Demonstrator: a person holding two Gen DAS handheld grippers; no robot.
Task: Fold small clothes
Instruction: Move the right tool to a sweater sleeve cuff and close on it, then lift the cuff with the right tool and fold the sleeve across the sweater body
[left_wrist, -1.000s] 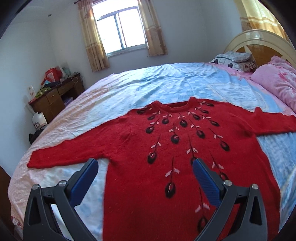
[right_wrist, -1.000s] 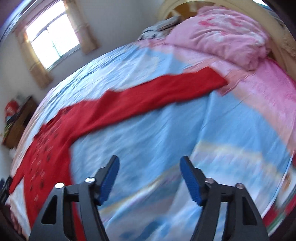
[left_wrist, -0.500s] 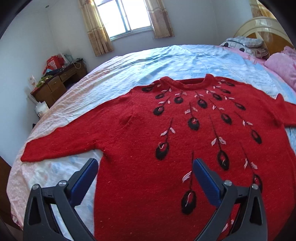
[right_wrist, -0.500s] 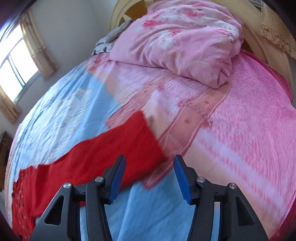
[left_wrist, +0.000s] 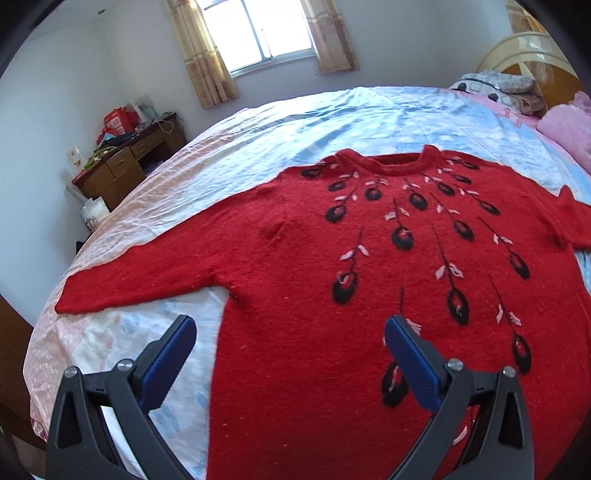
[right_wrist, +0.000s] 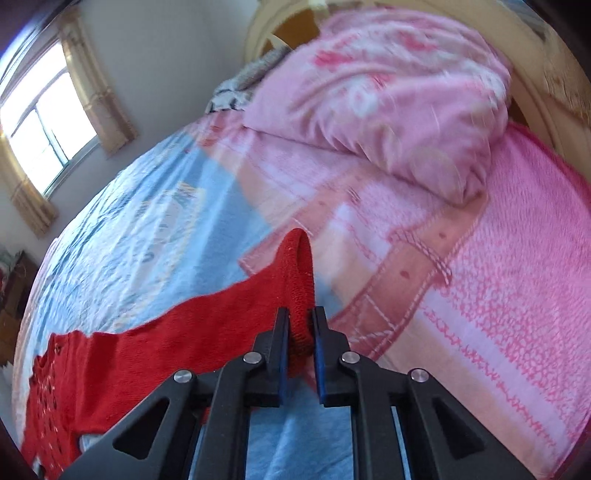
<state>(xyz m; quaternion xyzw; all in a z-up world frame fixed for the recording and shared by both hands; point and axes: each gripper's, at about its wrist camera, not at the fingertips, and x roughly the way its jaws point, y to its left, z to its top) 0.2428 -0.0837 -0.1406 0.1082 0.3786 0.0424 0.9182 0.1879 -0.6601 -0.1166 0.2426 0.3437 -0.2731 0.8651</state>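
Observation:
A red knitted sweater with black and pink leaf patterns lies flat, front up, on the bed, both sleeves spread out. In the left wrist view my left gripper hovers open above the sweater's lower left side, one finger over the sheet, the other over the body. In the right wrist view my right gripper is shut on the cuff of the sweater's sleeve, and the cuff bunches up between the blue pads. The rest of that sleeve trails left toward the body.
The bed has a pale blue and pink sheet. A pink quilt is piled by the headboard, with a pink blanket beside it. A wooden desk with clutter stands by the wall under the window.
My right gripper travelled along the sleeve to its cuff and went from open to shut on it. My left gripper moved slightly forward over the sweater body and stayed open.

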